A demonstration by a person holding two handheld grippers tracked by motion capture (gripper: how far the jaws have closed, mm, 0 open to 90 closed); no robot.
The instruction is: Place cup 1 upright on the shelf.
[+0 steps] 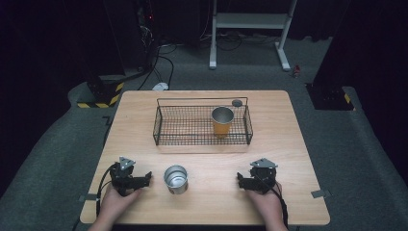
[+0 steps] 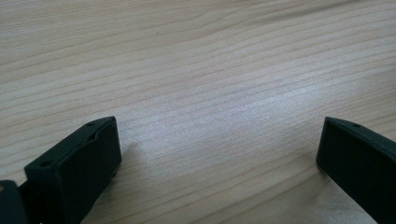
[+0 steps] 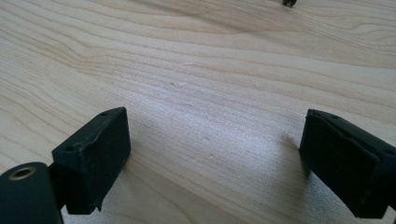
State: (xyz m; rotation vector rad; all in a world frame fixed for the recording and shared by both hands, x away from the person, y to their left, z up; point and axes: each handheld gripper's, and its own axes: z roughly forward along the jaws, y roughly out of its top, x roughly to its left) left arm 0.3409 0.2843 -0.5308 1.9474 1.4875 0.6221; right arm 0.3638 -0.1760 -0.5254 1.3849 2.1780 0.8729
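Both tongs wide, empty, resting on counter (image 1: pixel 288 144): left tongs (image 1: pixel 147 178), right tongs (image 1: pixel 239 179). Silver cup (image 1: pixel 175 179) betw. them, nearer left.

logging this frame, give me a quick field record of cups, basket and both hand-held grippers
table: light wood
silver cup: upright on the table, between the grippers
orange cup: upright inside the wire basket, right end
wire basket: black, behind the silver cup
left hand-held gripper: open, empty, resting on table
right hand-held gripper: open, empty, resting on table
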